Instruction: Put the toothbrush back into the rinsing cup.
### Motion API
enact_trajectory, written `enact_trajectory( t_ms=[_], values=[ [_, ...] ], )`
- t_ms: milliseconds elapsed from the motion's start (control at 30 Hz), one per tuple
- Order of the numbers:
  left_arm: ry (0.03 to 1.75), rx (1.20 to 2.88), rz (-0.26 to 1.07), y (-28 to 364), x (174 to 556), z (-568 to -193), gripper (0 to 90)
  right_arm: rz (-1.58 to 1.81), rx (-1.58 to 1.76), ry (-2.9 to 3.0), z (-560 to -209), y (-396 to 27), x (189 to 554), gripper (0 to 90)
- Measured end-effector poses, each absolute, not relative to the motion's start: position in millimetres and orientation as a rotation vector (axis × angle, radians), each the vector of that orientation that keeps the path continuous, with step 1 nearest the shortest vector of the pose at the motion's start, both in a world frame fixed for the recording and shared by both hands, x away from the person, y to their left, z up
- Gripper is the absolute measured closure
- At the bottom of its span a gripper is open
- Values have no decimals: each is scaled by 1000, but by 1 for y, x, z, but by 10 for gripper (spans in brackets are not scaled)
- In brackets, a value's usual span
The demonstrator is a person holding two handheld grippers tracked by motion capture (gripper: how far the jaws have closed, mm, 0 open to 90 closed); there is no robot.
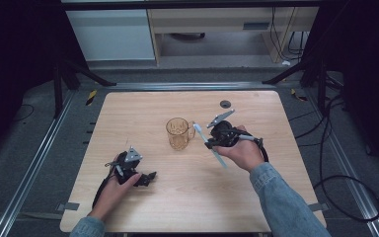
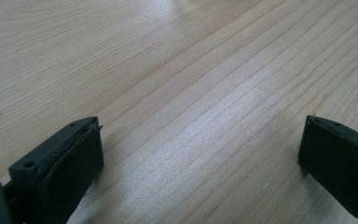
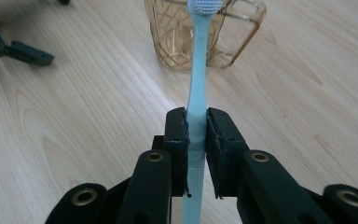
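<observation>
Right gripper (image 3: 196, 128) jaws pinching pale-blue toothbrush (image 3: 196, 93) near amber cup (image 3: 177, 35); left gripper (image 2: 200, 154) jaws spread, seemingly empty.

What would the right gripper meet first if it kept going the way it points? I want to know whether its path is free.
The right gripper, shut on the toothbrush, points at the amber cup. The brush head would likely reach the cup first, near its handle, though depth is unclear.

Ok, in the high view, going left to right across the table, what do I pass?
Left gripper, open and low over the table → amber cup → toothbrush → right gripper, shut on that toothbrush just right of the cup's handle.
</observation>
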State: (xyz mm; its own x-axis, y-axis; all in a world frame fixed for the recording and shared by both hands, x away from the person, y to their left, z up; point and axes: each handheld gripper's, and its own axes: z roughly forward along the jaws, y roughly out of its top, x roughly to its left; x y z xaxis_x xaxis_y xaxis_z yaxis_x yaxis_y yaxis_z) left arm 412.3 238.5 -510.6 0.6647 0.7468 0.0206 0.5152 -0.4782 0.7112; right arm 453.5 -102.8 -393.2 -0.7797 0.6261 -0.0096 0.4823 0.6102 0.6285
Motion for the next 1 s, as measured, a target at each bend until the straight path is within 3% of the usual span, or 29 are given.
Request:
enact_trajectory(
  t_ms=[1000],
  values=[
    [971,2190,433,239,412,-510,0,1232,983,2278,-383,-93,460,790]
  ],
)
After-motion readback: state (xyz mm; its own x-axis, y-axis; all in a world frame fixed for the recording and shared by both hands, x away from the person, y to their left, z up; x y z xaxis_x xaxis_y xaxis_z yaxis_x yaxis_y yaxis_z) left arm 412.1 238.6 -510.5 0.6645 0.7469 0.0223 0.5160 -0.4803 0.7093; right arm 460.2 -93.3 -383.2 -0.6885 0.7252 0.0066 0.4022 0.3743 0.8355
